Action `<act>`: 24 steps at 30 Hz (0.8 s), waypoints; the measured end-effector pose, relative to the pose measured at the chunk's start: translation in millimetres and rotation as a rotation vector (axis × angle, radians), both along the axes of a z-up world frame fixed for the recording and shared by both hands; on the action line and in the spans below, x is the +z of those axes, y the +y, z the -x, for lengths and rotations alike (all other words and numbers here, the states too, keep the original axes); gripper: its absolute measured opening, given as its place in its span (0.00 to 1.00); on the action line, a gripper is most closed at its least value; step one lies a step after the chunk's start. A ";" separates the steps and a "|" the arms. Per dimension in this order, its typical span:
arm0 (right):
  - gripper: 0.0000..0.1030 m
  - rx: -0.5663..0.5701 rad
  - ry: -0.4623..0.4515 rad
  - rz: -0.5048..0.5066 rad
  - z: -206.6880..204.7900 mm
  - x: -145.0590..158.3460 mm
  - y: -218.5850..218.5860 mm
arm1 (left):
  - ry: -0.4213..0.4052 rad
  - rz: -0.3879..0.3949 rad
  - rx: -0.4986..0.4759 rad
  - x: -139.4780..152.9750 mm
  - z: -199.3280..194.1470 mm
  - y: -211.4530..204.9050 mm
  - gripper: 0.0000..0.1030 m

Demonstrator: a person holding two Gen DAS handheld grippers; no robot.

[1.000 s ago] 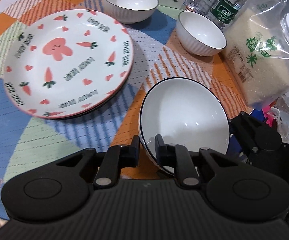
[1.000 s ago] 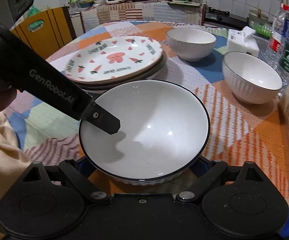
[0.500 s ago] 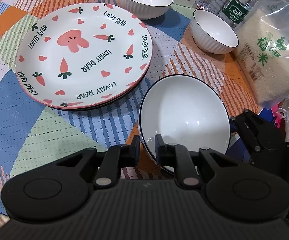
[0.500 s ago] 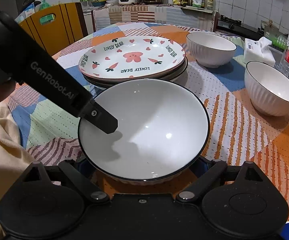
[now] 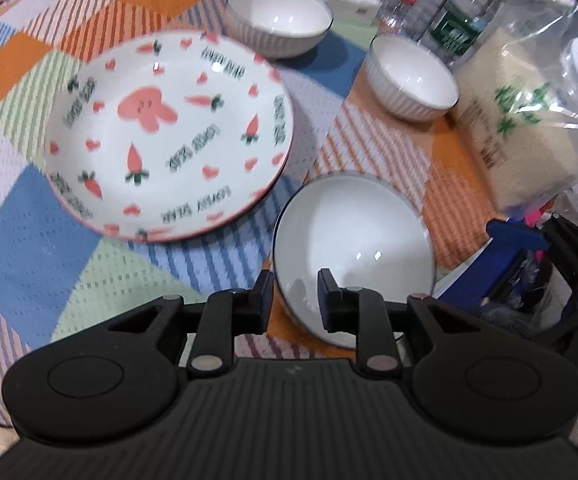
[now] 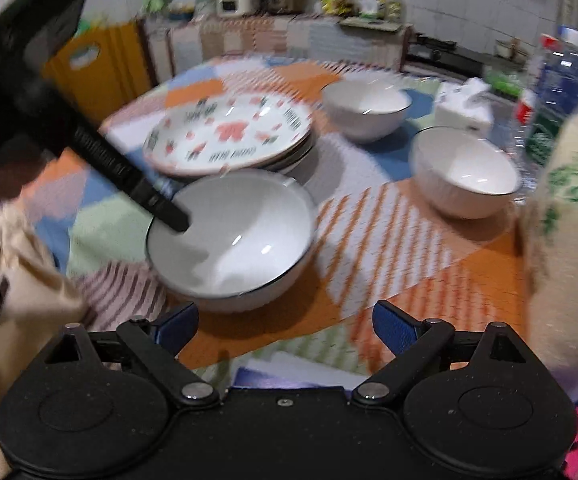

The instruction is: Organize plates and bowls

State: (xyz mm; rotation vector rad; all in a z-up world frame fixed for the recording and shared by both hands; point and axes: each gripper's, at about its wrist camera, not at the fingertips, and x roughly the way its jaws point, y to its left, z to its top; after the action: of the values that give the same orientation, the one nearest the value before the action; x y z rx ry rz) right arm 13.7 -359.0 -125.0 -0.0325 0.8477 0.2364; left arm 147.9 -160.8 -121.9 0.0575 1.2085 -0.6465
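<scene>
The nearest bowl (image 5: 355,240) sits on the table (image 5: 29,248) near its front edge, on the orange and striped patches of the patchwork cloth, white inside with a thin dark rim. Our left tool (image 5: 293,294) straddles that rim: one finger (image 5: 263,292) hangs outside the wall, the other reaches inside over the white interior, and a gap shows between the pads and the wall on both sides. Its jaws have just been opening, so the bowl rim lies between them but is no longer pinched. From the right wrist view the same bowl (image 6: 233,236) rests flat on the cloth with the left tool's black finger dipping over its rim from the left. Our right tool (image 6: 285,326) stands wide apart, its blue pads clear of the bowl and just in front of it, gripping nothing. Beyond the bowl lies the stack of plates (image 5: 169,132), the top one printed with carrots, hearts and a pink rabbit; the bowl is just beside the stack's near edge. Two more white bowls stand farther back, one behind the plates (image 5: 279,20) and one to the right (image 5: 411,76), near the bag of rice (image 5: 529,120) and the water bottles (image 5: 449,4).
</scene>
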 end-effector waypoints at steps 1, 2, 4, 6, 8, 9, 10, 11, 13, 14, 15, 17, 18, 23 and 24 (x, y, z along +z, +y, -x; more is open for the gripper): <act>0.93 -0.023 -0.010 -0.014 -1.1 3.9 -5.3 | -0.004 0.009 -0.006 4.6 -2.2 -1.1 0.29; 0.93 -0.051 -0.022 -0.028 -3.3 7.5 -11.2 | -0.011 0.022 -0.009 9.4 -5.2 -2.1 0.30; 0.93 -0.105 -0.044 -0.058 -9.2 11.4 -21.5 | -0.028 0.041 -0.009 18.3 -12.5 -6.1 0.31; 0.93 -0.152 -0.057 -0.079 -17.6 12.0 -26.5 | -0.047 0.058 -0.009 25.3 -19.8 -10.9 0.33; 0.93 -0.199 -0.075 -0.065 -27.5 11.6 -26.4 | -0.071 0.074 -0.005 31.3 -28.6 -16.7 0.34; 0.93 -0.211 -0.088 -0.047 -31.4 10.9 -24.7 | -0.082 0.081 -0.002 33.6 -33.0 -19.9 0.35; 0.93 -0.222 -0.104 -0.025 -36.7 9.7 -22.4 | -0.095 0.090 0.004 36.1 -37.8 -24.0 0.36; 0.93 -0.238 -0.112 -0.001 -42.9 7.5 -19.9 | -0.103 0.100 0.010 37.3 -42.3 -27.6 0.38; 0.93 -0.266 -0.130 0.043 -55.1 2.6 -17.2 | -0.119 0.118 0.022 38.1 -51.4 -36.5 0.40; 0.93 -0.283 -0.140 0.051 -60.8 -0.6 -17.4 | -0.127 0.122 0.028 38.0 -56.4 -42.0 0.40; 0.93 -0.306 -0.140 0.044 -67.5 -4.8 -19.4 | -0.136 0.123 0.030 37.4 -60.5 -47.7 0.40; 0.93 -0.347 -0.137 0.019 -77.8 -11.6 -25.8 | -0.155 0.135 0.023 34.0 -68.4 -60.2 0.40; 0.93 -0.371 -0.130 0.007 -83.4 -16.5 -29.1 | -0.162 0.137 0.021 31.7 -71.8 -66.6 0.41; 0.93 -0.426 -0.115 -0.028 -101.3 -35.9 -35.2 | -0.160 0.152 0.015 15.1 -89.3 -100.3 0.49; 0.93 -0.432 -0.115 -0.027 -104.4 -39.1 -34.6 | -0.141 0.143 0.017 11.5 -92.4 -107.8 0.50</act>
State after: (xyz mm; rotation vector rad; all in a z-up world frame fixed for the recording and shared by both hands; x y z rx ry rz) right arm 118.2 -393.6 -164.1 0.1602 0.7176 -0.1592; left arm 240.3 -268.6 -110.4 -0.0267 1.0233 -0.7006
